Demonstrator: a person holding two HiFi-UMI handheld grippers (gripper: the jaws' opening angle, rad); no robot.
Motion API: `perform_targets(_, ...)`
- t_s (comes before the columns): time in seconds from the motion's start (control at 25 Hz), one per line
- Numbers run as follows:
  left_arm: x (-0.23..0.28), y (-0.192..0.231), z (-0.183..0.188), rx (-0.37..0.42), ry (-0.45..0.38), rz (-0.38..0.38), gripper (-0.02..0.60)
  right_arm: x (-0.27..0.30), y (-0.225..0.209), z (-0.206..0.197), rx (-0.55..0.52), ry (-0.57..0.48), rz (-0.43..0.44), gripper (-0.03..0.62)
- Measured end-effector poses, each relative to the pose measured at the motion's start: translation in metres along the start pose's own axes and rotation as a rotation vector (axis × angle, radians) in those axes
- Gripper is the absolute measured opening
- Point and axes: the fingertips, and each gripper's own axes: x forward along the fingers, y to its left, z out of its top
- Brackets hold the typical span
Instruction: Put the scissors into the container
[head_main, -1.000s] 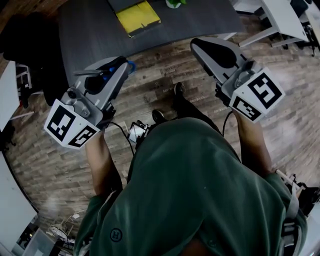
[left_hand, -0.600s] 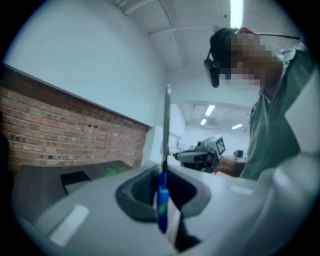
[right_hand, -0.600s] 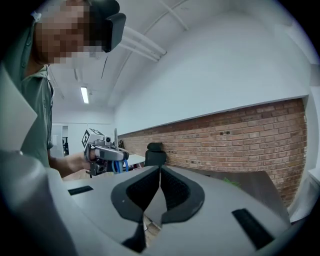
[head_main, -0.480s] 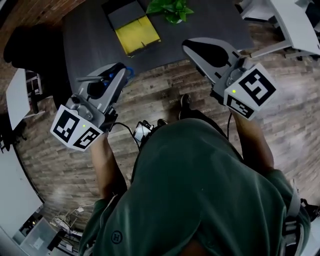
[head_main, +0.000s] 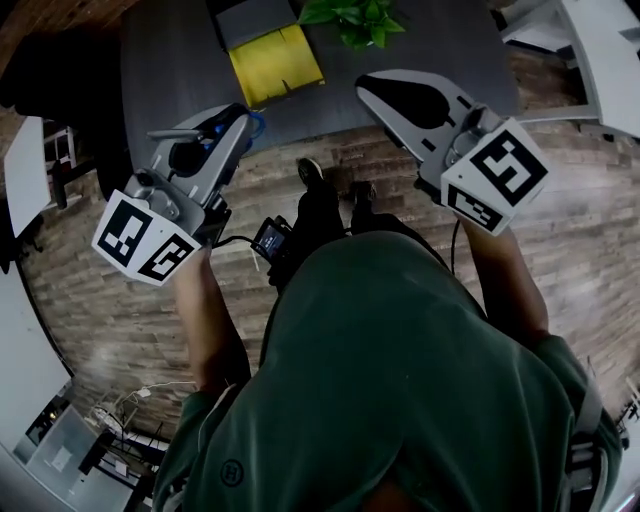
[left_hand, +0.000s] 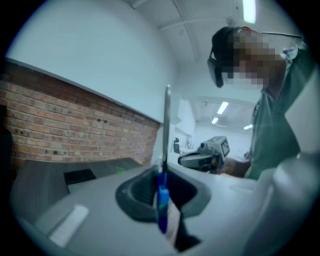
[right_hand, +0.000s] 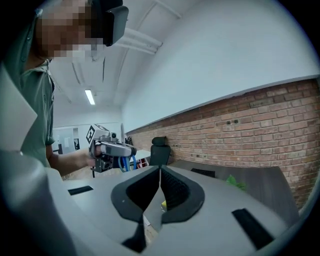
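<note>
My left gripper (head_main: 240, 122) is shut on a pair of scissors (head_main: 252, 128) with blue handles; their grey blade (left_hand: 167, 125) stands up past the jaws and the blue handle (left_hand: 162, 200) hangs between the pads. It hovers over the wood floor, just short of the dark table (head_main: 170, 70). A yellow container (head_main: 275, 62) lies on that table, ahead and slightly right of the scissors. My right gripper (head_main: 366, 86) is shut with nothing in it, its tip at the table's near edge. From the right gripper view the left gripper (right_hand: 111, 149) shows with blue handles (right_hand: 126, 162).
A green plant (head_main: 352, 14) stands on the table right of the yellow container, and a dark flat part (head_main: 255, 18) lies behind it. White desks (head_main: 600, 60) stand at the right. A black chair (right_hand: 160, 146) stands by the brick wall (right_hand: 250, 130). My feet (head_main: 310, 175) are on the floor below.
The table with the yellow container has come closer as the person steps forward. Both grippers now sit nearer the table's edge. The jaws look unchanged.
</note>
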Motion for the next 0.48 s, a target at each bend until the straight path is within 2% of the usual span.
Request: perform_targets(0.48, 0.041, 0.087, -0.015, -0.071, 0.010, -0.057, 0.028, 0.070, -0.048, 0.000, -0.013, 0.074, -0.027, 0.008)
